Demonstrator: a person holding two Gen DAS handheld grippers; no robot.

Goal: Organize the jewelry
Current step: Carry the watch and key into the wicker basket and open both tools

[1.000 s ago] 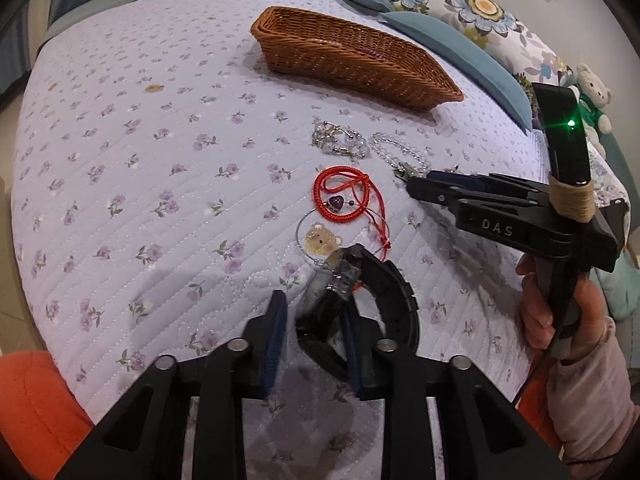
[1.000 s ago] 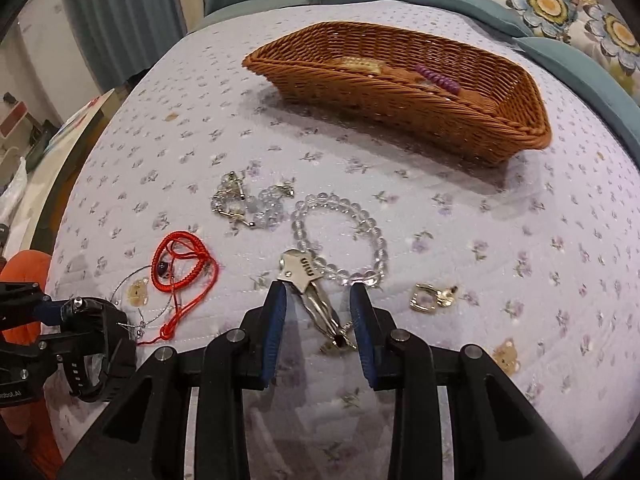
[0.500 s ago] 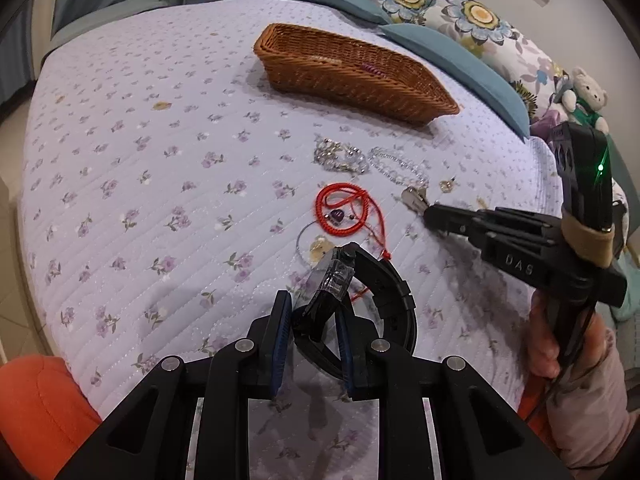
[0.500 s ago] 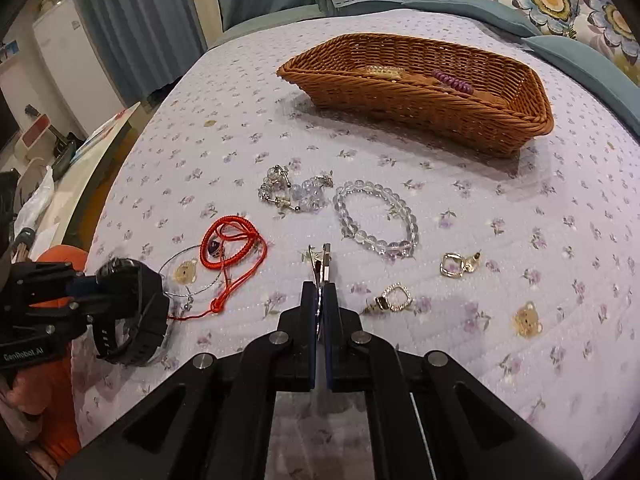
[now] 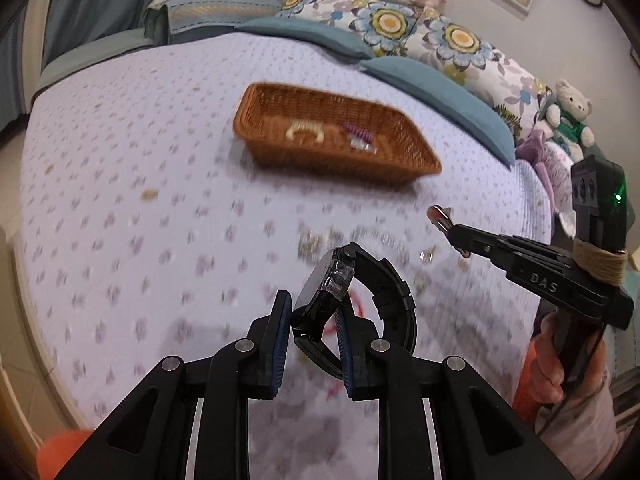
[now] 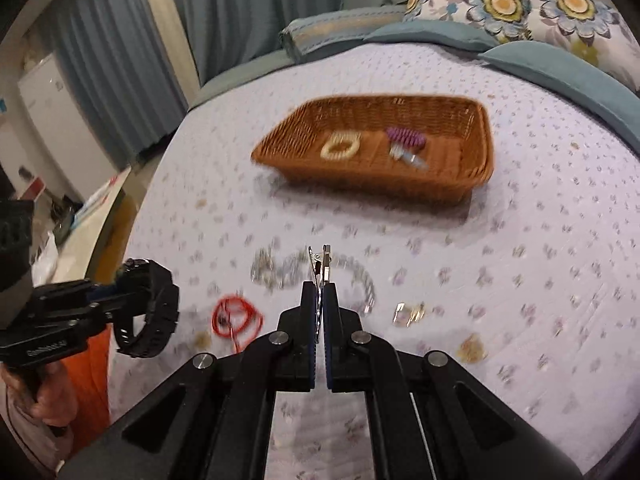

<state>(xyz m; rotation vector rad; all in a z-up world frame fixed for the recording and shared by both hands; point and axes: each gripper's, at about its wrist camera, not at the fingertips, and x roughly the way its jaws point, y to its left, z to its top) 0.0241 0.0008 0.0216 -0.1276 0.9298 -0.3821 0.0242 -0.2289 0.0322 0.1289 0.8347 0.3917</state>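
Observation:
My left gripper (image 5: 310, 316) is shut on a black wristwatch (image 5: 352, 292) and holds it well above the bedspread; it also shows in the right wrist view (image 6: 148, 308). My right gripper (image 6: 320, 300) is shut on a silver hair clip (image 6: 320, 264), lifted off the bed; the clip's tip shows in the left wrist view (image 5: 438, 214). The brown wicker basket (image 6: 476, 160) lies ahead with a cream bracelet (image 6: 340, 146) and a purple piece (image 6: 404, 138) inside. A red cord necklace (image 6: 236, 318), a clear bead bracelet (image 6: 360, 280) and small gold pieces (image 6: 408, 312) lie blurred on the bedspread.
The bed has a lilac flowered quilt (image 5: 120, 220). Teal and flowered pillows (image 5: 420, 36) lie behind the basket. A teddy bear (image 5: 570, 116) sits at the right. The bed's left edge drops to a floor with furniture (image 6: 60, 200).
Both grippers have risen and moved toward the basket, the left with the watch, the right with the hair clip, which it closed on a second ago.

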